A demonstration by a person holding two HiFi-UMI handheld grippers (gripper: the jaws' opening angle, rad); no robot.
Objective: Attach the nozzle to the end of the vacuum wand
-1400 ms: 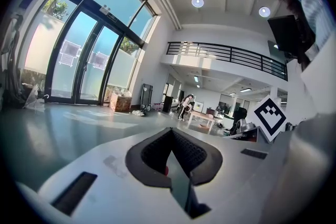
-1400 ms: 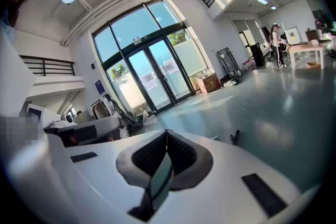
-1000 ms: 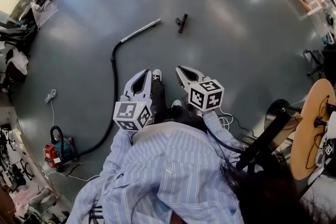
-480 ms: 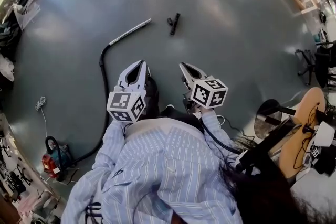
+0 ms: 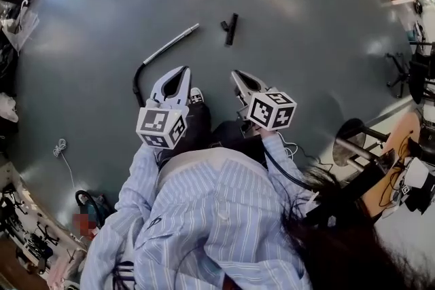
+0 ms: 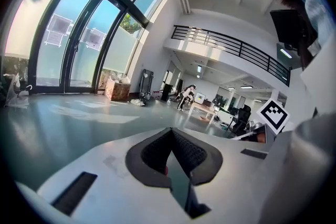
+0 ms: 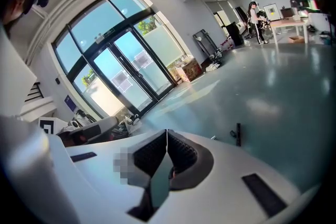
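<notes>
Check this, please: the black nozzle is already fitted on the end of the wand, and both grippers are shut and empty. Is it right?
Not quite. The head view shows the nozzle lying on the floor, apart from the end of the wand, not fitted. The left gripper and right gripper are indeed shut and empty.

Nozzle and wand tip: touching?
Apart. The head view shows bare floor between the nozzle and the near end of the wand.
</notes>
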